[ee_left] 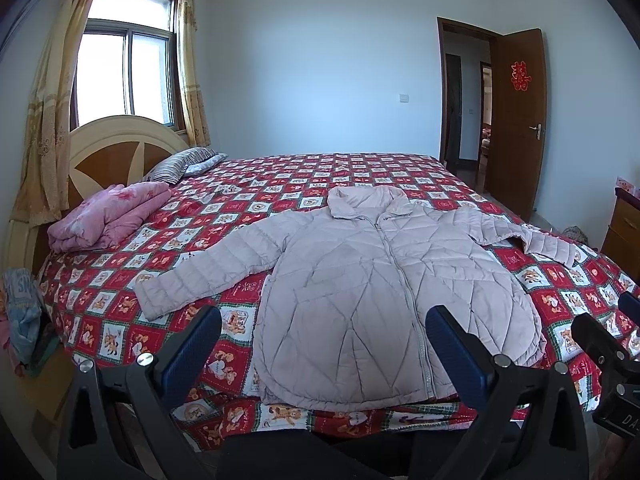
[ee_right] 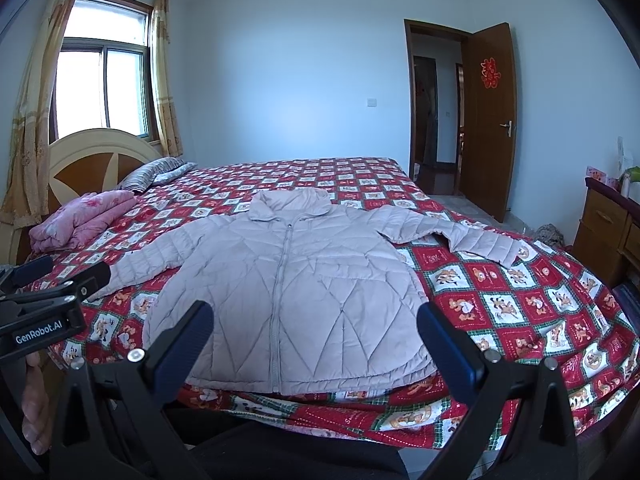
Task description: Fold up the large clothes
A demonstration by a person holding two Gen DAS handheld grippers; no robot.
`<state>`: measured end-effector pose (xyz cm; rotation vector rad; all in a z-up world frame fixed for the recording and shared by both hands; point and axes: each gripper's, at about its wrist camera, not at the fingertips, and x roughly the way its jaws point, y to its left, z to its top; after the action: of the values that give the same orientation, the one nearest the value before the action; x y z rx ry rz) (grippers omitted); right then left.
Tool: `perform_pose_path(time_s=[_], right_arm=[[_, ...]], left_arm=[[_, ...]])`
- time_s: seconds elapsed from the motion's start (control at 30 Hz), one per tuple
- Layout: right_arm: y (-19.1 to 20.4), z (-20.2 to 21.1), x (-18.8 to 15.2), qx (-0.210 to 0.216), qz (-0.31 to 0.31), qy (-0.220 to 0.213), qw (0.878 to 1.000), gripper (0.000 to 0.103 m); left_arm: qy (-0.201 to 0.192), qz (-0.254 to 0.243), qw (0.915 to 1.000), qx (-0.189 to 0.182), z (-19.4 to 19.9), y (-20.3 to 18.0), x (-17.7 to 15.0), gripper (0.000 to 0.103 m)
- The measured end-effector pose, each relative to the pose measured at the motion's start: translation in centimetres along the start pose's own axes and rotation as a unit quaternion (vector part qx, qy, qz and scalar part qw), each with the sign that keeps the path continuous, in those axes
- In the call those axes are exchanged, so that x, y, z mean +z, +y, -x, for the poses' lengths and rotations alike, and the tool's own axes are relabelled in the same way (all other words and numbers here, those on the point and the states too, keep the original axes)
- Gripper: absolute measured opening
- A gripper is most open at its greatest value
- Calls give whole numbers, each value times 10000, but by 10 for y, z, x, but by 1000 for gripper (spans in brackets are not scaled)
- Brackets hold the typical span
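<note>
The jacket (ee_left: 372, 280) lies flat and zipped on the bed (ee_left: 560, 300), sleeves spread, hem at the near edge. Folding has not begun. The left hand-held gripper (ee_left: 324, 344) and right hand-held gripper (ee_right: 316, 340) hover released above the hem, holding nothing. Next, each probably needs to pinch a sleeve and bring it across the chest.

A pale lilac-grey quilted jacket (ee_left: 372, 292) lies centre frame on a red-and-white checked bedspread (ee_left: 304, 176) printed with cartoon figures. At left: pink floral blanket (ee_left: 108, 216), striped grey pillow (ee_left: 180, 164), yellow curtains (ee_left: 52, 92).
</note>
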<state>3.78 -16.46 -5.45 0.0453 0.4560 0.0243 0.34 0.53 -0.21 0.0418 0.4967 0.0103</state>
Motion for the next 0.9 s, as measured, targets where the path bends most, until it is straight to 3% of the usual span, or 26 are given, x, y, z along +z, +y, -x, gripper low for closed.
perform_pose_path(time_s=[0.9], right_arm=[[-2,-2,3,84,-48,94,9999,103]], left_arm=[[46,-20,10000,6,-2,0,-2,102]])
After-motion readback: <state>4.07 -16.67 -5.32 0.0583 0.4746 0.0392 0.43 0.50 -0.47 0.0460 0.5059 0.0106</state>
